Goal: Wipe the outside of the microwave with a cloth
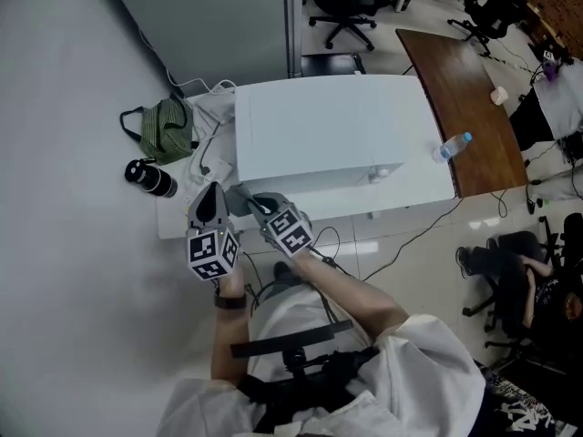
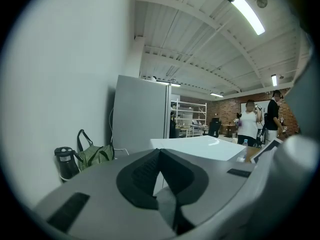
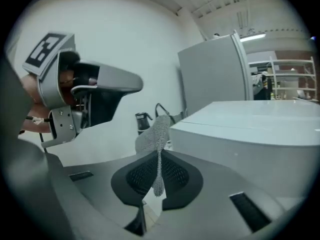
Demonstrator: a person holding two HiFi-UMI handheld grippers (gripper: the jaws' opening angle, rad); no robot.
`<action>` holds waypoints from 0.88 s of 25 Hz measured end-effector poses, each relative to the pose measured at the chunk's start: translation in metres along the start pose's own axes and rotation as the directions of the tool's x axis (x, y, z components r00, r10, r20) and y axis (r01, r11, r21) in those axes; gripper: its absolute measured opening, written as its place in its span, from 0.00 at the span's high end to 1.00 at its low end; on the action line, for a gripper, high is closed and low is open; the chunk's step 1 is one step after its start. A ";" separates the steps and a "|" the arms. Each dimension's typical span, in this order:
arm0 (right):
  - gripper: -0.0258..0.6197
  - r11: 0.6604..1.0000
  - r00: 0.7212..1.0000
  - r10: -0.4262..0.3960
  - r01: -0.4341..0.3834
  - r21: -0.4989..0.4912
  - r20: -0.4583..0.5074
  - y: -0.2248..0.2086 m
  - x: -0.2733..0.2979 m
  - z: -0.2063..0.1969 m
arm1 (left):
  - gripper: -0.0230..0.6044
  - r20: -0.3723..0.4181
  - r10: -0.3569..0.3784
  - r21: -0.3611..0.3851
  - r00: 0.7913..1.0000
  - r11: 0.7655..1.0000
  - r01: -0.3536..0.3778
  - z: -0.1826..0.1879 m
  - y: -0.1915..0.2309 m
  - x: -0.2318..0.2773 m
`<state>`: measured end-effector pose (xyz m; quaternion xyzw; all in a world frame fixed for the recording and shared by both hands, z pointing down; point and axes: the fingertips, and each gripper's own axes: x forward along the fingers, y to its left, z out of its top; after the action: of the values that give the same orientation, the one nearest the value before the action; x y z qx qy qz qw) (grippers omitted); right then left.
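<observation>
**Right gripper** (image 3: 159, 159): jaws pressed together on a fold of the cloth (image 3: 155, 134). The cloth is grey and knitted or mesh-like. A short tail hangs near the pads and a larger bunch stands out beyond the tips. The gripper sits off the near left corner of the microwave (image 3: 250, 134), with the cloth just beside that corner. No contact with the casing shows.

**Left gripper** (image 2: 160, 156): jaws brought together with nothing between them. It is held to the left of the right gripper, at the near edge of the table (image 1: 175, 218), and touches nothing.

**Microwave**: a white box on the white table, to the far right of both grippers. Its top and near face are in plain view.

**Step in hand (judged)**: bringing the cloth to the casing, with no wiping begun.

**Method (advice)**:
- Lead with the free bunch of cloth, not the jaw tips, so that only fabric meets the paint.
- Press flat and draw long overlapping passes along one face before turning to the next.
- Keep the grip firm, as only a narrow fold is pinched and could slip out under drag.
- The empty gripper could steady the box if it slides.

**Also present**:
- Green striped bag (image 1: 167, 127), on the far left of the table.
- Black flask (image 1: 150, 178), lying on the near side of the bag.
- White cables beside the left end of the microwave, best kept out of the cloth's path.
</observation>
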<state>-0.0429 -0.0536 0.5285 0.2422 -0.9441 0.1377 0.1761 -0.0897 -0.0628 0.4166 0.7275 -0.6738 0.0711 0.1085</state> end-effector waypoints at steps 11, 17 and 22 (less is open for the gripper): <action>0.93 0.580 0.647 -0.759 0.723 0.375 -0.075 -0.291 -0.303 -0.122 | 0.92 -0.006 -0.117 0.014 0.993 0.993 0.117 0.003 -0.045 0.036; 0.93 0.613 0.687 -0.719 0.698 0.370 -0.104 -0.273 -0.274 -0.138 | 0.92 -0.005 -0.151 0.015 0.989 0.988 0.151 -0.001 -0.055 0.040; 0.93 0.867 0.902 -0.429 0.428 0.255 -0.057 -0.175 -0.111 -0.102 | 0.92 0.005 -0.122 0.011 0.992 0.992 0.122 -0.003 -0.037 0.034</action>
<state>0.1642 -0.1210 0.6064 0.4666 -0.8404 0.2184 0.1680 -0.0501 -0.0922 0.4251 0.7681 -0.6278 0.0659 0.1070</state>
